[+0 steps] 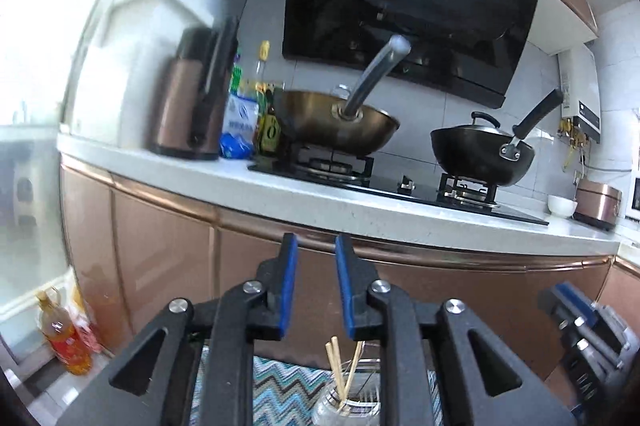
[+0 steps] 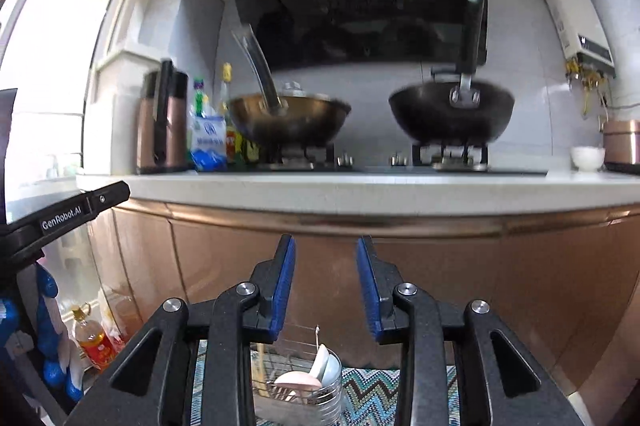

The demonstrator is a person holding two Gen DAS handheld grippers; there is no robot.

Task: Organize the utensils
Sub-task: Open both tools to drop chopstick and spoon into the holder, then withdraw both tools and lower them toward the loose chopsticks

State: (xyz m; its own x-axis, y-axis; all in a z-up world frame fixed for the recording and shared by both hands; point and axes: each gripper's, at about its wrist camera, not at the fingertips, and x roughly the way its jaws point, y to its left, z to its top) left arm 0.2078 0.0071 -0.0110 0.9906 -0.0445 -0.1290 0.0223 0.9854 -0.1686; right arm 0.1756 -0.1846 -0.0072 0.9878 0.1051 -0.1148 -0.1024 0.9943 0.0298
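Left view: left gripper [image 1: 316,286] jaws apart, nothing between. Chopsticks [image 1: 336,366] stand in jar [image 1: 344,406] below, on zigzag mat [image 1: 276,386].
Right view: right gripper [image 2: 326,286] empty, jaws apart. Spoons [image 2: 312,372] in wire rack [image 2: 296,386] below. Judgement: dip slowly, pinch one piece only.

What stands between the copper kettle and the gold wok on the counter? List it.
In the left wrist view, between the kettle and the gold wok: a blue-and-white bag and a few bottles, crowded together.

woks [image 2: 286,120]: 2 | chopsticks [image 1: 340,374]: about 3, blurred | spoons [image 2: 316,372]: 2 | claws [image 1: 316,286]: 2
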